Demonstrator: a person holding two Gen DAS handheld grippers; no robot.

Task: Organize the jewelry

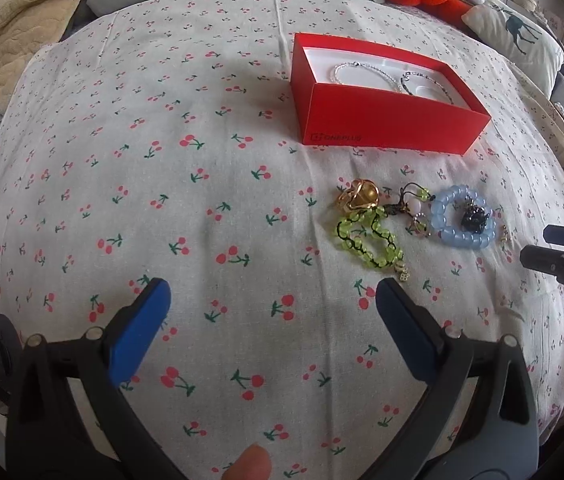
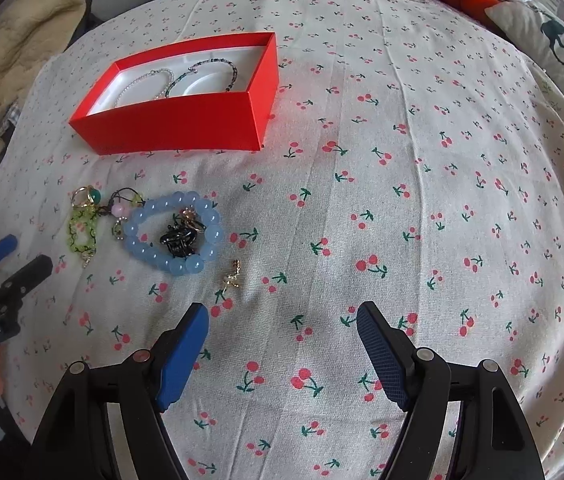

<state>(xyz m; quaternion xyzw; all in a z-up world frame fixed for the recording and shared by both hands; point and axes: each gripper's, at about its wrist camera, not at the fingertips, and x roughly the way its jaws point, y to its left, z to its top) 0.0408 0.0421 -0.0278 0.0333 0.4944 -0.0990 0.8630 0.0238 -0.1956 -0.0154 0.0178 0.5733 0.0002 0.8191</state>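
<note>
Loosely heaped on the cherry-print bedspread [image 1: 222, 184], the jewelry still to be sorted lies at about two o'clock from the left gripper [image 1: 273, 300] in its own view. The pile holds a pale blue bead bracelet [image 2: 174, 236] ringed around a dark tangled piece [image 2: 178, 238], a green bead bracelet [image 1: 366, 240] with black cord, a gold ring-like piece [image 1: 358, 196] and a small pink-and-green charm string [image 1: 414, 204]. One small gold charm [image 2: 232, 274] lies apart, just beside the blue bracelet, at eleven o'clock from the right gripper [image 2: 282, 320]. Beyond the pile, at twelve o'clock from it, stands the open red box [image 1: 386, 124], already holding a pearly white strand [image 2: 142, 82] and a dark beaded strand [image 2: 210, 74] on its white insert.

Both grippers have their blue pads spread apart with nothing between them, over bare cloth. The step in hand looks like the reach for the next piece; two strands are stowed, several remain. The next move probably calls for settling one gripper's pads over a single item, the stray gold charm being nearest to the right one, and pinching it cleanly without snagging neighbours, since the heaped pieces touch and overlap.
</note>
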